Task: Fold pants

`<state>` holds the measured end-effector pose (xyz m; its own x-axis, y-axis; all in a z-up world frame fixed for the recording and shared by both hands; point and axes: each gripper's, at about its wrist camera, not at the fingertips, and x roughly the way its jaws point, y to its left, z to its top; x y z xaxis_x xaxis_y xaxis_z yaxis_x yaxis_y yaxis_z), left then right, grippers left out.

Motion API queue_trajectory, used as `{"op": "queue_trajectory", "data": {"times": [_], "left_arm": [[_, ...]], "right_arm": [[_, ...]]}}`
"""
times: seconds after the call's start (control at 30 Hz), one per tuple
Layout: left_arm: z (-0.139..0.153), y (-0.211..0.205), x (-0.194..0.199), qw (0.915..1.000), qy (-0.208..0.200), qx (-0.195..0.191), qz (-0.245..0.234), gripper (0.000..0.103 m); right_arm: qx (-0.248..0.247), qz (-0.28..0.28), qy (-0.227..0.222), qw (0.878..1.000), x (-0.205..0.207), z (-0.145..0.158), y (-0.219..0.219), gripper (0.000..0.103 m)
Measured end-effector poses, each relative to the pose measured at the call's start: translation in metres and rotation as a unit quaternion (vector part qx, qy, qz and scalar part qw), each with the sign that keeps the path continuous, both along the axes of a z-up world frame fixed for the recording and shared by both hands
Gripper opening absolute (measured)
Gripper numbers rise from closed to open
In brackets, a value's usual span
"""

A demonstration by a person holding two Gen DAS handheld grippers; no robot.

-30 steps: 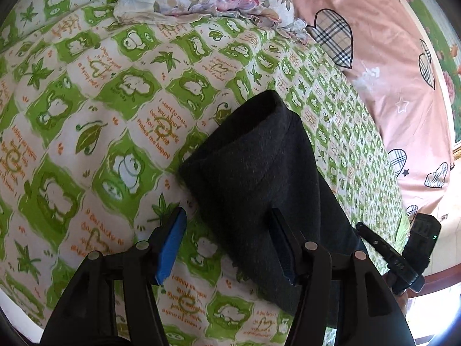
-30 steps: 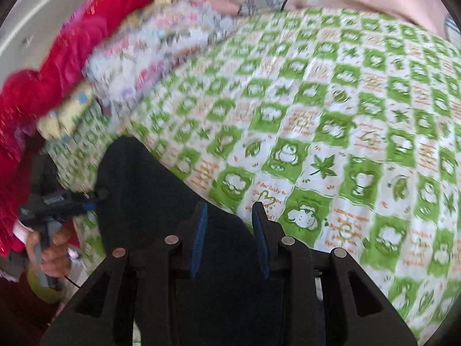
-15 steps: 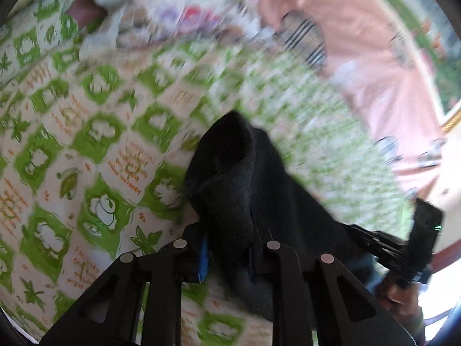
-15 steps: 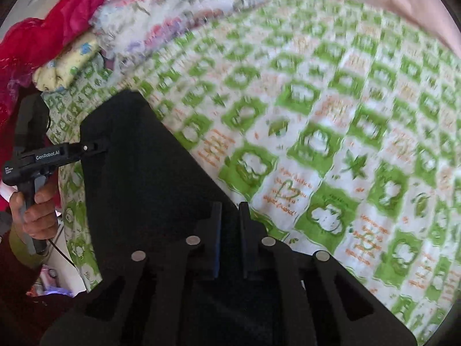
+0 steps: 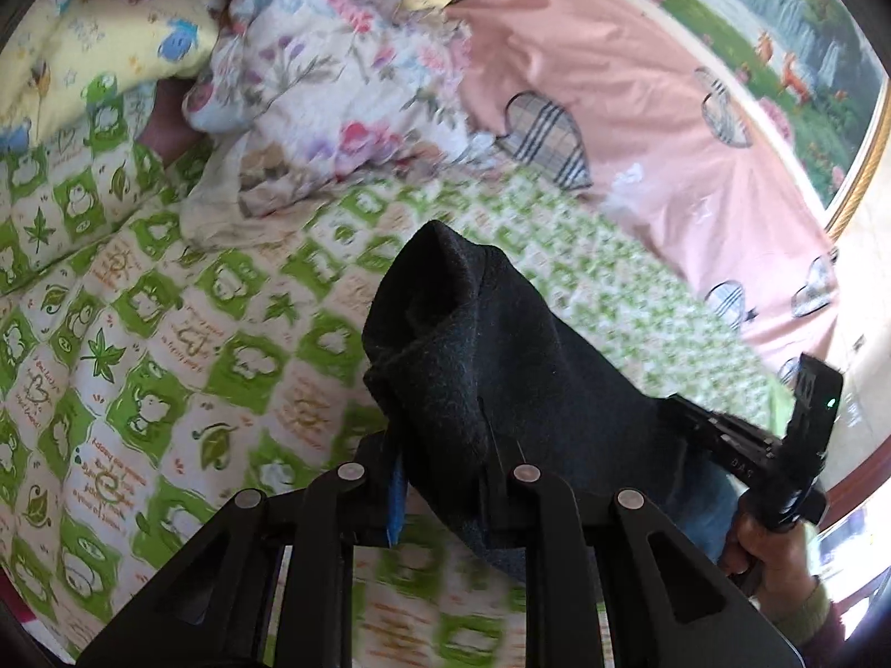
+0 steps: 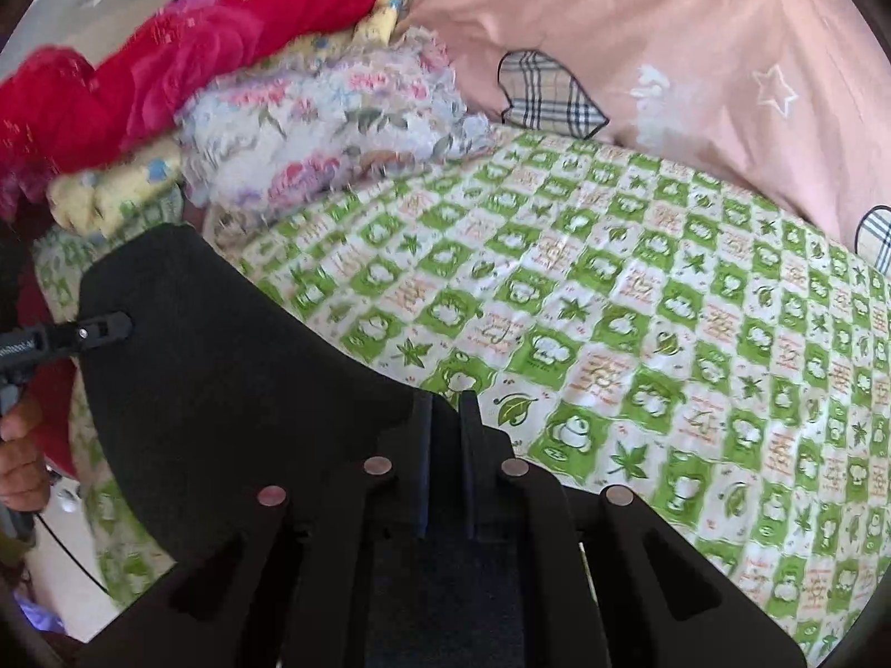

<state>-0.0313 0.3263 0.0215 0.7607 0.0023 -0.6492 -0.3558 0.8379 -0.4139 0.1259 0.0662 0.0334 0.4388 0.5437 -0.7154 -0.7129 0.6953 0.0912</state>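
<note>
The black pants (image 5: 501,367) hang lifted above the green-and-white checked bed sheet (image 5: 167,334). My left gripper (image 5: 440,473) is shut on one edge of the pants, the cloth bunched upward between its fingers. My right gripper (image 6: 445,412) is shut on the other edge of the pants (image 6: 223,378), which stretch away to the left as a taut dark sheet. The right gripper also shows in the left wrist view (image 5: 746,445), held in a hand. The left gripper also shows in the right wrist view (image 6: 100,328), at the far edge of the cloth.
A floral quilt (image 5: 334,100), a yellow blanket (image 5: 100,39) and a red blanket (image 6: 139,72) are piled at the head of the bed. A pink cover with plaid hearts (image 5: 640,128) lies along the far side. A framed picture (image 5: 807,55) hangs on the wall.
Both grippers have closed on the pants' edges and lifted the cloth off the sheet. The left gripper was open beside the pants one second ago.
</note>
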Motion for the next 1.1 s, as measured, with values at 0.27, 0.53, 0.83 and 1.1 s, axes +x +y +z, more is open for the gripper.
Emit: {"op": "queue_trajectory", "data": {"times": [0.27, 0.53, 0.83, 1.1], "left_arm": [[-0.034, 0.004, 0.008, 0.9979, 0.062, 0.016, 0.009, 0.029], [0.007, -0.006, -0.019, 0.9966, 0.04, 0.058, 0.042, 0.039], [0.031, -0.068, -0.002, 0.9979, 0.016, 0.044, -0.045, 0.043], [0.026, -0.146, 0.033, 0.9866, 0.029, 0.018, -0.16, 0.049]], "right_arm": [[-0.004, -0.032, 0.035, 0.999, 0.007, -0.024, -0.004, 0.023], [0.066, -0.082, 0.013, 0.994, -0.024, 0.016, -0.073, 0.042], [0.111, -0.153, 0.009, 0.982, -0.077, 0.03, -0.16, 0.048], [0.11, -0.217, 0.008, 0.97, -0.118, 0.026, -0.224, 0.053]]}}
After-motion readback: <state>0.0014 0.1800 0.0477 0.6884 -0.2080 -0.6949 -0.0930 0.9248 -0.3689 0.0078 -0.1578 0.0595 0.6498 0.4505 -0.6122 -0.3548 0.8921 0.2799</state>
